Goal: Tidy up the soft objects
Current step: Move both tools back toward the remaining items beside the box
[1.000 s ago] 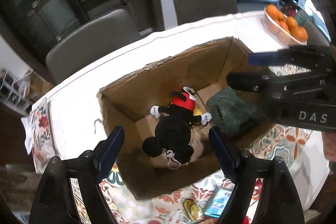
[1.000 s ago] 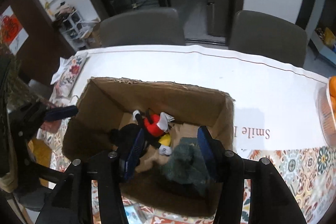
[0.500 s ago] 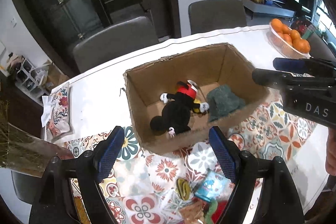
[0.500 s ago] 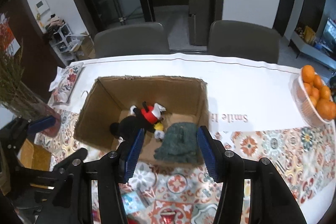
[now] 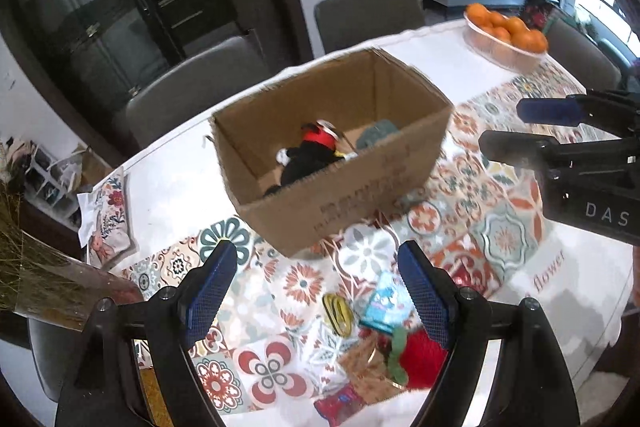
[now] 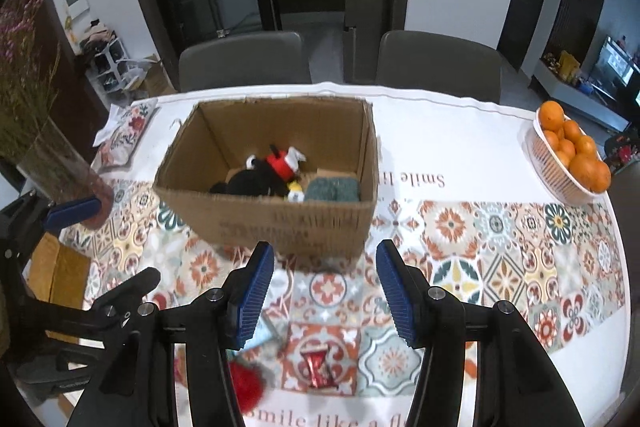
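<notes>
Left wrist view: left gripper [image 5: 316,287] spread, empty, above patterned cloth [image 5: 460,211], box [image 5: 360,183] beyond holding black plush [image 5: 308,159] and green cloth [image 5: 376,133], red toy [image 5: 420,359] near; right wrist view: right gripper [image 6: 325,291] parted, empty, before box [image 6: 288,223].

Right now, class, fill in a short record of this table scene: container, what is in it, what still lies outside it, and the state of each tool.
Container: cardboard box, open at the top, on the patterned tablecloth
Inside: black and red plush toy; green cloth beside it
Outside, near edge: red plush item, small blue packet, red wrapper
Elsewhere: basket of oranges
Left tool: open, empty
Right tool: open, empty
</notes>
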Demonstrator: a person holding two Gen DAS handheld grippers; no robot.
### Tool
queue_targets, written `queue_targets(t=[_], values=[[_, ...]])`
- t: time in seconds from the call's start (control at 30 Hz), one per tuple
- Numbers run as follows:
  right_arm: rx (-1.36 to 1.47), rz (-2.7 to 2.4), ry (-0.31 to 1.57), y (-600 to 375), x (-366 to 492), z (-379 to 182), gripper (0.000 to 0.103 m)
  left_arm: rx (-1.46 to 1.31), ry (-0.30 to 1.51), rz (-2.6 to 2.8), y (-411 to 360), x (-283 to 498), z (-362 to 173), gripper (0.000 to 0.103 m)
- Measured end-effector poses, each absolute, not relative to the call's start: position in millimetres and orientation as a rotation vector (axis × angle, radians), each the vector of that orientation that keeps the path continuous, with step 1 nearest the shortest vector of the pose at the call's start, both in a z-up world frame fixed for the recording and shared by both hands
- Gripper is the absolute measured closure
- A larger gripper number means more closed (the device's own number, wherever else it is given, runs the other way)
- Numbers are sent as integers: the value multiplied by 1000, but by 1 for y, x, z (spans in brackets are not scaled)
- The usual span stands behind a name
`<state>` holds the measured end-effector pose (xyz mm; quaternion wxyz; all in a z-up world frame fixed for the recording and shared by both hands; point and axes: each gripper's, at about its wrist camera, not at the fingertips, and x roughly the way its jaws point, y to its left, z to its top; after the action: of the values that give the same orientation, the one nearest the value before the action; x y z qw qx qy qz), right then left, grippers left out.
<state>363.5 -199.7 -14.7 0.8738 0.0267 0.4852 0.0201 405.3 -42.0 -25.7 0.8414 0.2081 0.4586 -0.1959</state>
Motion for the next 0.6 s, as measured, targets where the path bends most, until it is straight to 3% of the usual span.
queue_targets(t=[0.6], values=[[95, 51, 1177, -189, 320, -72, 48, 556, 1053, -617, -49, 373, -75, 20]])
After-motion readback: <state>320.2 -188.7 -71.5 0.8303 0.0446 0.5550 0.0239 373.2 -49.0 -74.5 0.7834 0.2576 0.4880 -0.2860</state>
